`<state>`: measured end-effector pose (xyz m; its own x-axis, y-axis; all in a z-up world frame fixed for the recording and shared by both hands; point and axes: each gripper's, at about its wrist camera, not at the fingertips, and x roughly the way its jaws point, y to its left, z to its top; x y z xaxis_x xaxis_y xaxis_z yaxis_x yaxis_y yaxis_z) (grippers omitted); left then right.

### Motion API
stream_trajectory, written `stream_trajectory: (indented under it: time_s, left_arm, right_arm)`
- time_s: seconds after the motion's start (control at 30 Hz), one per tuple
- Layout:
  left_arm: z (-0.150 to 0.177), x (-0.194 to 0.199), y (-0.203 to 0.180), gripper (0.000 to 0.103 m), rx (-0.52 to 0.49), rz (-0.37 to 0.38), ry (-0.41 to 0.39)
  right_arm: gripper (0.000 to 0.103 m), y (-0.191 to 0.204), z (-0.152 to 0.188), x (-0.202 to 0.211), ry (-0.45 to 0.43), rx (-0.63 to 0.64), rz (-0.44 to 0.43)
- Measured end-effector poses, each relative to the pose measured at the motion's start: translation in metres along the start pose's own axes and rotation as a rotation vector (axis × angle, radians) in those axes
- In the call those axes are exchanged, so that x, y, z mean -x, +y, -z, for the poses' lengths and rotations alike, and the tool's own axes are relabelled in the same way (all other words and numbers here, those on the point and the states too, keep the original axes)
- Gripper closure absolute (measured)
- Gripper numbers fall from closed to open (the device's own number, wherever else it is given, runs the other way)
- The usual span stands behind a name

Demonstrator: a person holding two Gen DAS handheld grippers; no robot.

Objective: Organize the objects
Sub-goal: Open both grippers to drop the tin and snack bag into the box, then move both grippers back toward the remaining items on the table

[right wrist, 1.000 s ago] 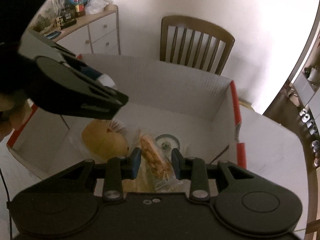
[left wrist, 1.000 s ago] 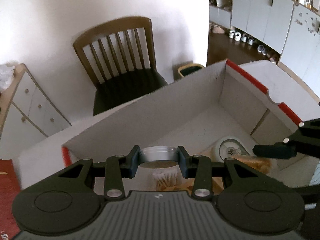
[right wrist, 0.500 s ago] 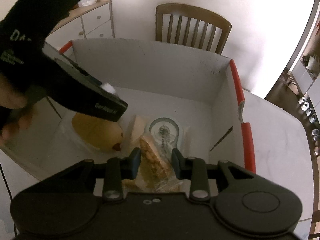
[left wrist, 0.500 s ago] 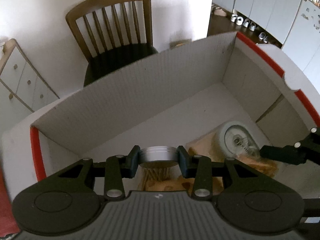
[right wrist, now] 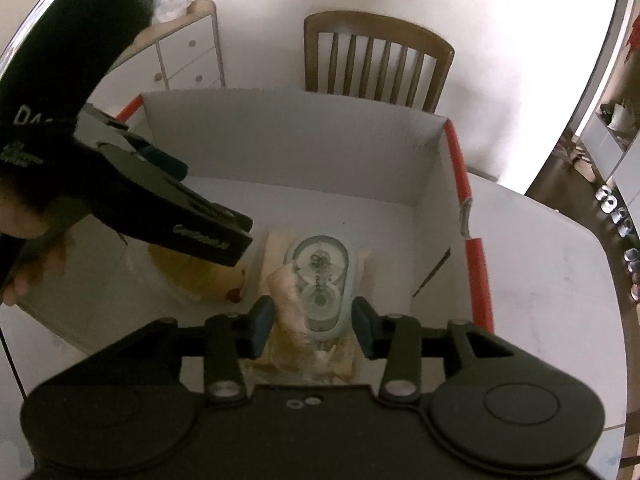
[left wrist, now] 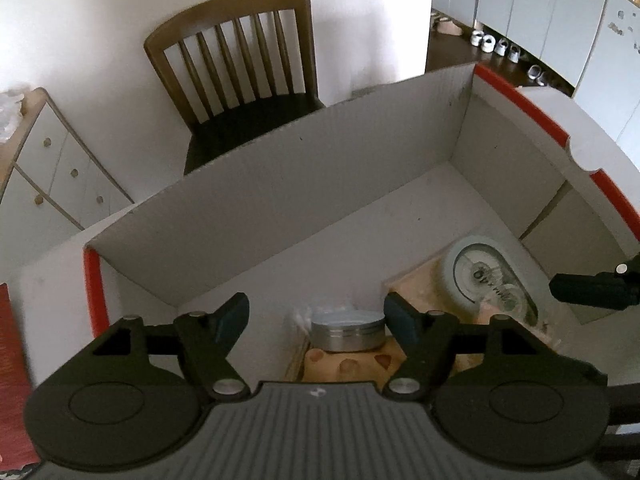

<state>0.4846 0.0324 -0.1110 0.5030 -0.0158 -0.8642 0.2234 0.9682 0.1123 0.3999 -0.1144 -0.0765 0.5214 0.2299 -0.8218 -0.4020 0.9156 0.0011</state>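
A white cardboard box with red edges lies open under both grippers. My left gripper has its jaws opening wide. Between them, untouched, a round silver-lidded container rests on a yellow soft item in the box. My right gripper also has its jaws opening. A clear snack bag and a pale green tape dispenser lie between its pads, and neither looks pressed. In the right wrist view the left gripper hangs over the yellow item, held by a gloved hand.
A wooden chair stands behind the box, against the wall. White drawers are at the left, and a red item lies at the left edge. The white table extends right of the box. Cupboards and shoes are far right.
Both grippers spread their jaws. The left one let go of the silver-lidded container, now resting on the yellow item. The right one released the snack bag. The left gripper sank slightly.
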Motion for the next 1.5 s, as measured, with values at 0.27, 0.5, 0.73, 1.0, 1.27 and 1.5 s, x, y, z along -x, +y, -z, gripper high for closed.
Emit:
stream_trajectory:
  time_s: [0.27,0.5,0.73,1.0,1.27,1.5]
  left_arm:
    - [0.001,0.023,0.004,0.029,0.047,0.016,-0.04]
    - [0.0,0.052,0.002,0.024,0.045,0.016,-0.083]
    - [0.005,0.08,-0.002,0.024,0.042,0.012,-0.116]
    - [0.021,0.12,-0.01,0.024,0.063,0.033,-0.166]
    - [0.045,0.16,-0.022,0.024,0.092,0.054,-0.225]
    - [0.075,0.194,-0.031,0.024,0.111,0.09,-0.273]
  right_arm:
    - [0.031,-0.006,-0.001,0.02,-0.055,-0.017,-0.007]
    - [0.028,-0.007,0.002,0.042,-0.08,-0.018,-0.02]
    - [0.024,-0.007,0.005,0.063,-0.106,0.016,-0.024]
    - [0.022,-0.01,0.014,0.094,-0.144,0.046,-0.051]
    - [0.019,-0.017,0.026,0.126,-0.178,0.018,-0.086]
    - [0.011,-0.024,0.037,0.152,-0.21,-0.014,-0.144]
